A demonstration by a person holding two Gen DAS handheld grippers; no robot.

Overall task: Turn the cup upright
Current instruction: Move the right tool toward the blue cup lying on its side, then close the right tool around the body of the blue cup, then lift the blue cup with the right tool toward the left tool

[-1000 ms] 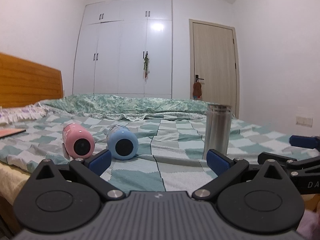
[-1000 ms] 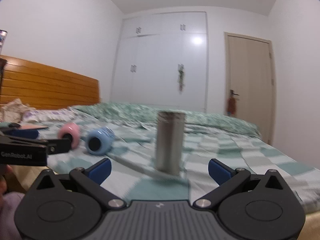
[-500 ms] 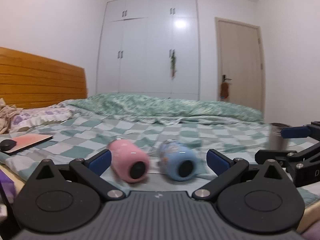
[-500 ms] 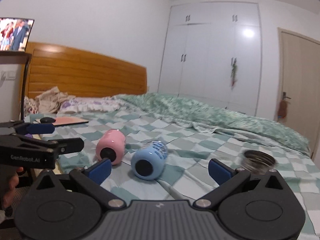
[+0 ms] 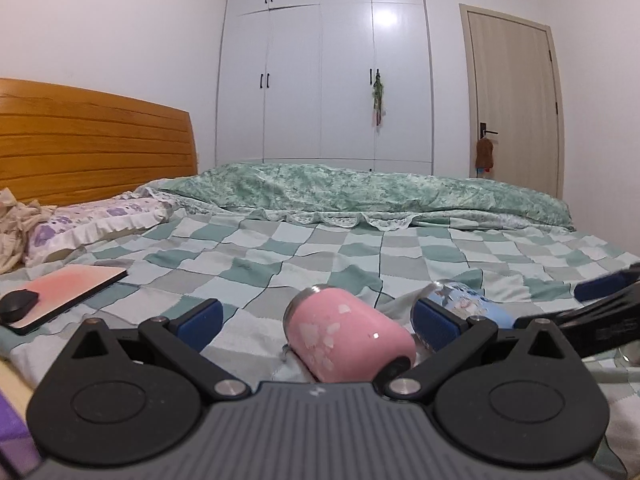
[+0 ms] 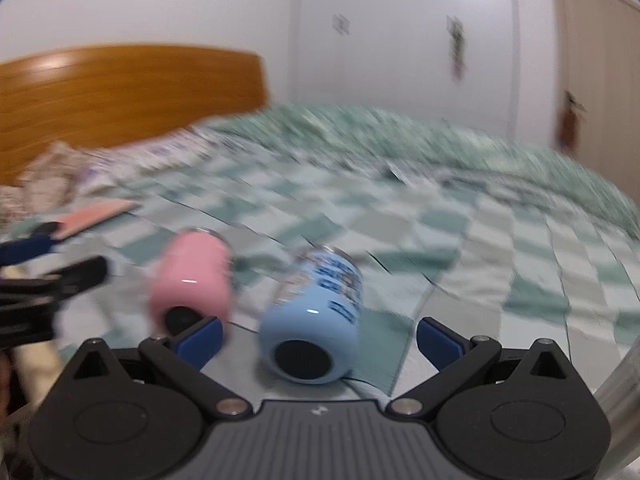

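Observation:
A pink cup point(image 5: 348, 338) lies on its side on the checked bedspread point(image 5: 320, 256), its base toward me. My left gripper point(image 5: 316, 326) is open, and the pink cup lies between its fingers, untouched. A light blue cup point(image 6: 316, 320) with printed text lies on its side beside the pink cup point(image 6: 192, 280). My right gripper point(image 6: 318, 340) is open with the blue cup's base between its fingers. The blue cup point(image 5: 464, 304) is partly hidden behind my left gripper's right finger. The right wrist view is blurred by motion.
A steel cup's edge point(image 6: 620, 392) shows at the far right. A pink pad point(image 5: 68, 288) with a black mouse point(image 5: 18, 306) lies on the left. A pillow point(image 5: 92, 226), a wooden headboard point(image 5: 92, 144) and a folded green quilt point(image 5: 360, 192) lie beyond.
Both grippers have moved left and closer to the lying cups. The pink cup now sits between my left fingers, the blue one between my right. The steel cup has slid out to the right.

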